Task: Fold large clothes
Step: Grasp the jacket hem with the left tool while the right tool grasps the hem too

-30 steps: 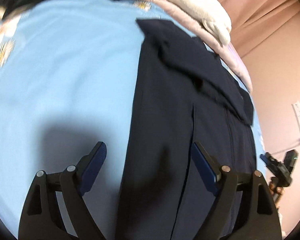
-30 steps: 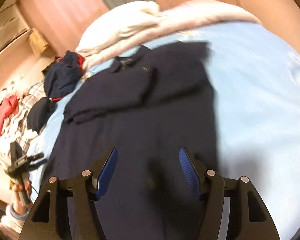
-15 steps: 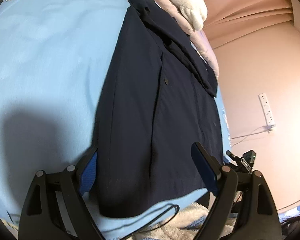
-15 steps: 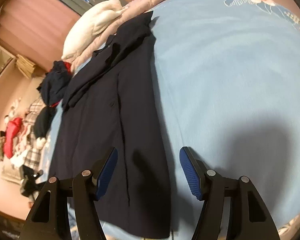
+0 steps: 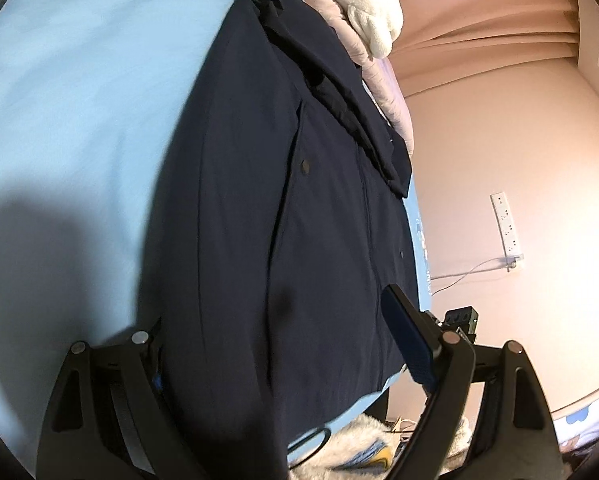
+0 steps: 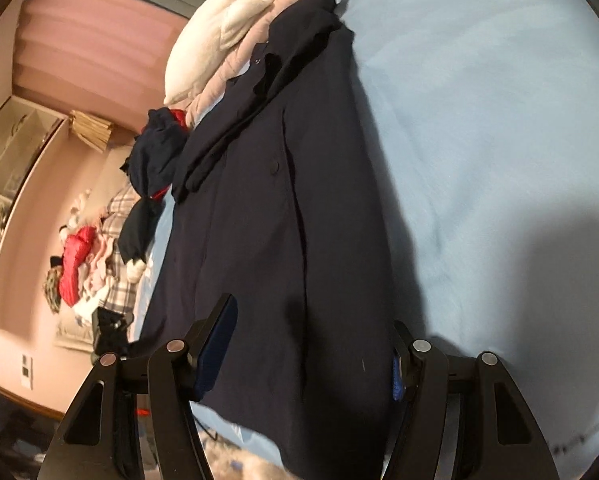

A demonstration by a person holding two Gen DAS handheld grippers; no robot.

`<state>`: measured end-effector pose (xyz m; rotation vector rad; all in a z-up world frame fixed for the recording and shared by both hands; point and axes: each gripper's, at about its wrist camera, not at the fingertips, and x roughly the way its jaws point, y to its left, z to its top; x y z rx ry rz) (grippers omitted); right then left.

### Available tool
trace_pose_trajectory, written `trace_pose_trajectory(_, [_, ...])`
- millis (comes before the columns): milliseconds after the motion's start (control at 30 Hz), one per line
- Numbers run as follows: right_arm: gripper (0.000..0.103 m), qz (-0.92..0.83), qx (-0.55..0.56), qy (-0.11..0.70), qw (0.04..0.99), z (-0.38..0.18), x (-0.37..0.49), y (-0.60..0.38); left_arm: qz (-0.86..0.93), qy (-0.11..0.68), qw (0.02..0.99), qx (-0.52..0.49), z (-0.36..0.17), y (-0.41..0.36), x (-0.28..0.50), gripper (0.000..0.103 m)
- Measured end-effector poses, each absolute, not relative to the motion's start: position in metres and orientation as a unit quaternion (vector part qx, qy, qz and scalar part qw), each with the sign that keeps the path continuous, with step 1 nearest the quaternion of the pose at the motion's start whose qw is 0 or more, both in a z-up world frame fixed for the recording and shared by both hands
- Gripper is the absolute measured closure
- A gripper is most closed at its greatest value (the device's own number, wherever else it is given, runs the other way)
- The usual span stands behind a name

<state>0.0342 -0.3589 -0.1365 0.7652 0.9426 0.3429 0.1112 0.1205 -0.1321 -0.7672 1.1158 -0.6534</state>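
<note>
Jacket [image 5: 283,208] lay flat on blue sheet [image 5: 79,100].
I saw left gripper [image 5: 283,344] and right gripper [image 6: 313,352] gaping over its hem, pads not pressing.

The setting is a bedroom in a home. A bed with a light blue sheet [image 5: 79,92] fills most of both views, with a cream fluffy pillow [image 5: 373,4] and a pale pink quilted blanket [image 6: 235,64] at its far end. Pink pleated curtains [image 5: 483,12] hang beside pink walls. A white wall socket strip [image 5: 506,222] is mounted nearby. Loose clothes in red, plaid and white [image 6: 87,264] lie heaped beside the bed.
</note>
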Motion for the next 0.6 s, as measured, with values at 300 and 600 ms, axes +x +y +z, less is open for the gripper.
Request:
trace_pose_trajectory(300, [0.038,0.165,0.349,0.445,0.808,-0.138,0.019,-0.356,-0.303,0.519,0.735,-0.315,-0.132,0.118,0.097,0.038])
trace_pose_trajectory(600, [0.040,0.160,0.340,0.444,0.813,-0.138,0.010,-0.352,-0.276,0.522,0.729,-0.345,-0.152,0.138,0.080,0.084])
